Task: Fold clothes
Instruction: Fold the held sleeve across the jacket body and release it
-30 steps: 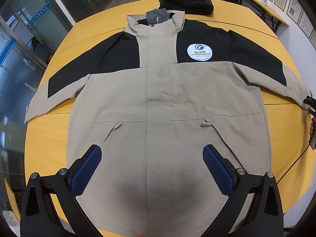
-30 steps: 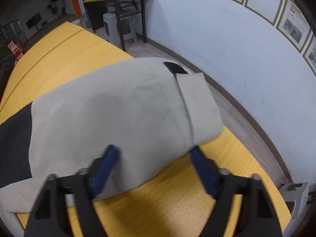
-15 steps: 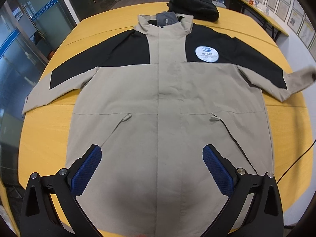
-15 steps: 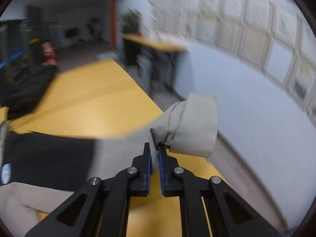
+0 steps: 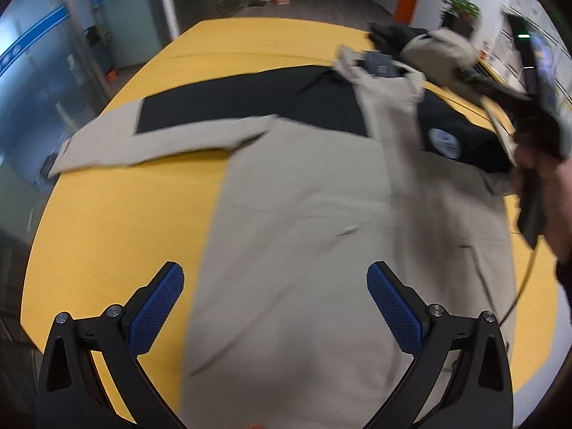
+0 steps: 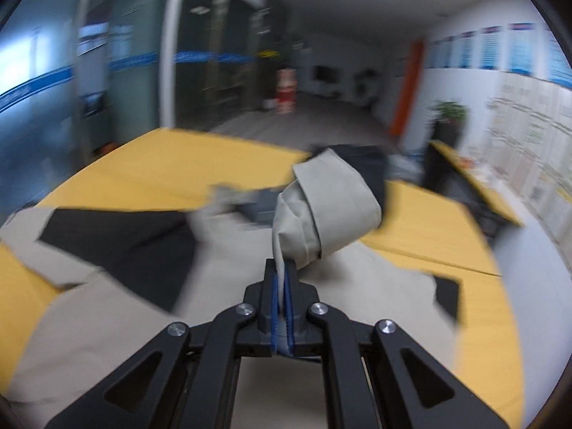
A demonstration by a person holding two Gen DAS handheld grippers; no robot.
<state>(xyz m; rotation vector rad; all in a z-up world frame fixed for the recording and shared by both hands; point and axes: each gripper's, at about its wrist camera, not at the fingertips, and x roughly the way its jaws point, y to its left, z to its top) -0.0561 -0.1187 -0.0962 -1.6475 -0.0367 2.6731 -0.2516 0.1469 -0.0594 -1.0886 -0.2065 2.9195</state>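
A beige and black jacket point(image 5: 304, 193) lies front up on the round yellow table point(image 5: 107, 221). Its left sleeve point(image 5: 150, 132) is stretched out flat to the left. My left gripper point(image 5: 275, 304) is open and empty above the jacket's hem. My right gripper point(image 6: 283, 286) is shut on the cuff of the right sleeve point(image 6: 321, 214) and holds it lifted above the jacket's chest. In the left wrist view the right gripper point(image 5: 461, 71) and the raised cuff point(image 5: 443, 53) show at the upper right, near the collar.
A dark folded garment point(image 5: 397, 34) lies at the table's far edge behind the collar. A black cable point(image 5: 525, 279) hangs by the table's right edge. A glass partition point(image 5: 43, 57) stands at the left, and a side table point(image 6: 472, 186) by the right wall.
My right gripper closed on the right sleeve's cuff, lifted it and carried it left over the jacket's chest. My left gripper stayed open and shifted left along the hem.
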